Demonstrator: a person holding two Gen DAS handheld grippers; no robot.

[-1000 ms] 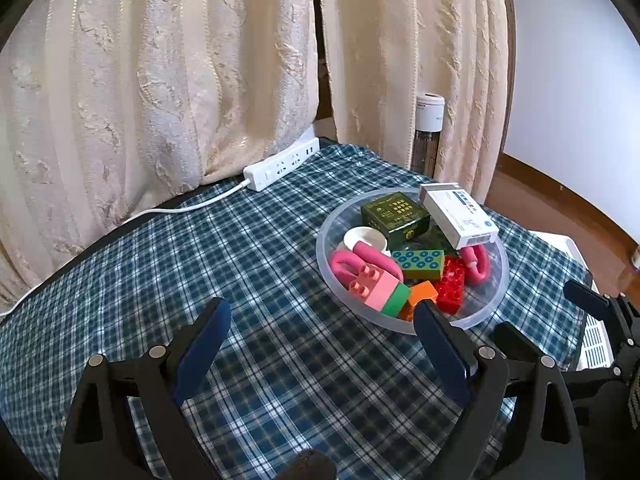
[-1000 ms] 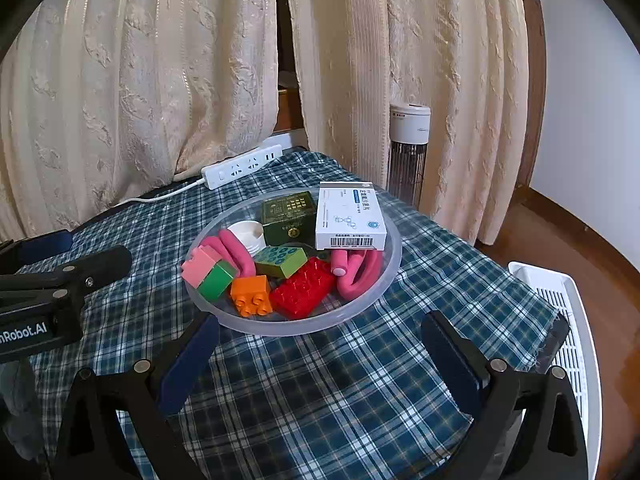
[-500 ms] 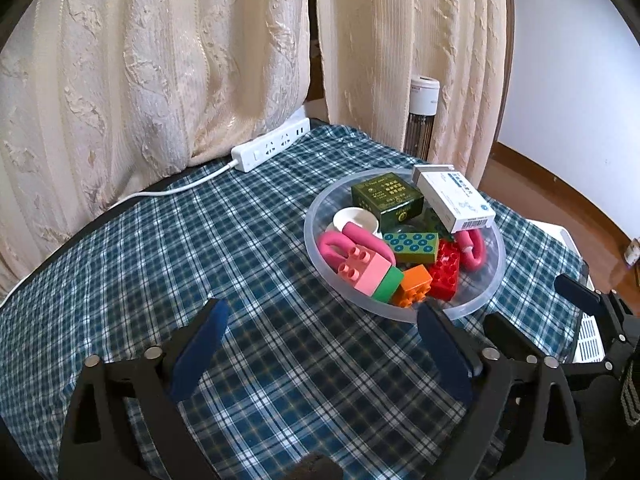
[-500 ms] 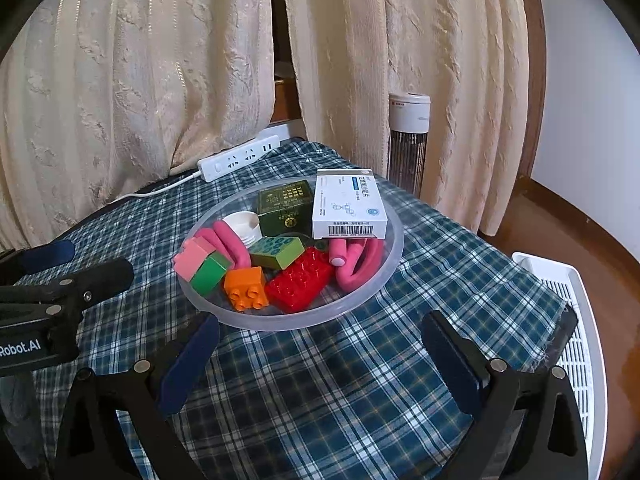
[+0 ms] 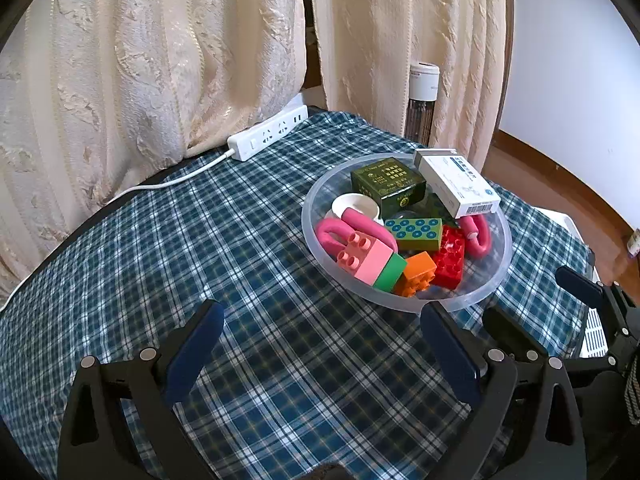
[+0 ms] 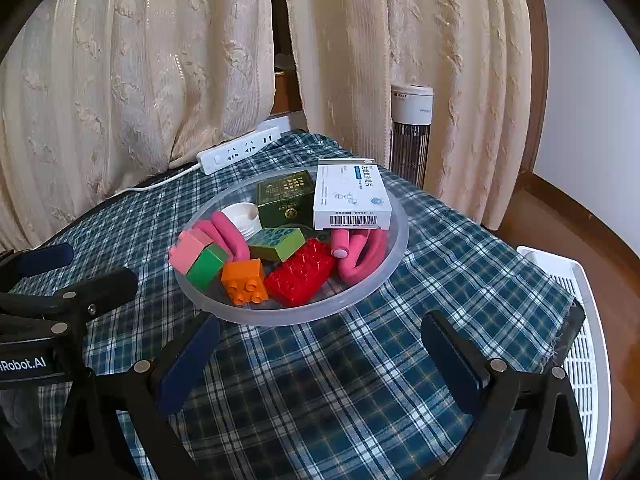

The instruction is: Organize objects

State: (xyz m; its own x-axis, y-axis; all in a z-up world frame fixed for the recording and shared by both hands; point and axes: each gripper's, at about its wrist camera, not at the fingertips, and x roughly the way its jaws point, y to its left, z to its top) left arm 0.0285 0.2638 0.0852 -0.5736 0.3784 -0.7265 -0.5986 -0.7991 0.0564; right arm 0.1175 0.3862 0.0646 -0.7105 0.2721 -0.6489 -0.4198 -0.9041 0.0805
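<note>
two near downward views, shared bowl [image 5: 472, 300]

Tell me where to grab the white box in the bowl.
Take the white box across its two long sides, coming from above. It lies flat on top of the pile, propped on the bowl rim, barcode end toward the right hand-held gripper, so those sides look exposed.
</note>
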